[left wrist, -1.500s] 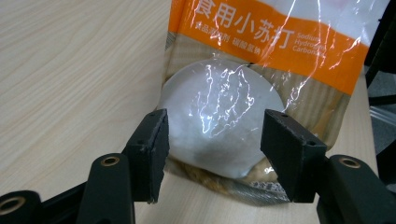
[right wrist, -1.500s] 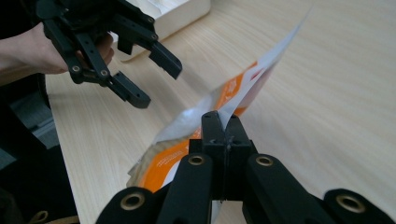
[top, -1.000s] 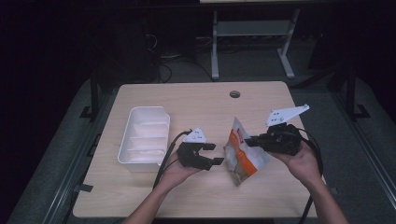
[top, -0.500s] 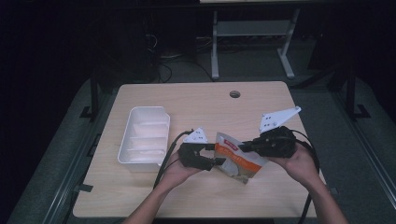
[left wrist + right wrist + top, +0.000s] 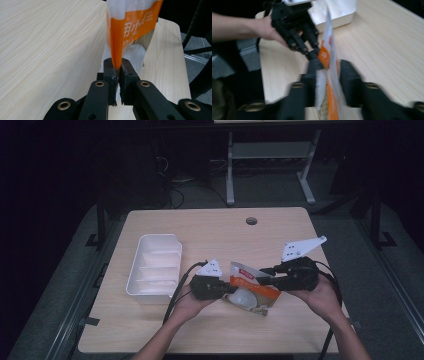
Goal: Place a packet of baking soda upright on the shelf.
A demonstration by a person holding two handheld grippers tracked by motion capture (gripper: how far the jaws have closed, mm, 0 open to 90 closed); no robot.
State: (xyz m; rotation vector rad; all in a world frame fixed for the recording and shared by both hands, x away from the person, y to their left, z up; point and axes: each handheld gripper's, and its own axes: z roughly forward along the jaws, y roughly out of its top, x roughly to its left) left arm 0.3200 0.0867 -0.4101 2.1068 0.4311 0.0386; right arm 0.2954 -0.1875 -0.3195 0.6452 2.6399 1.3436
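Note:
An orange and white plastic bag point(image 5: 252, 290) with something pale inside hangs just above the wooden table point(image 5: 210, 235), between my two grippers. My left gripper point(image 5: 227, 289) has just closed its jaws and is shut on the bag's left edge. In the left gripper view the pads point(image 5: 118, 68) pinch the orange film of the bag point(image 5: 132, 27). My right gripper point(image 5: 265, 276) reaches in from the right. Its jaws point(image 5: 328, 67) have just been opening and stand apart, with the bag point(image 5: 329, 47) loose between them. The left gripper point(image 5: 312, 56) shows beyond in that view.
A white plastic tray point(image 5: 155, 265) with ribbed compartments sits on the table's left half. A round cable hole point(image 5: 251, 221) lies near the far edge. A grey metal frame point(image 5: 270, 155) stands on the floor beyond the table.
The bag has swung from upright in the right gripper to lying between both grippers. The left gripper's jaws closed on its left edge. The right gripper's jaws parted.

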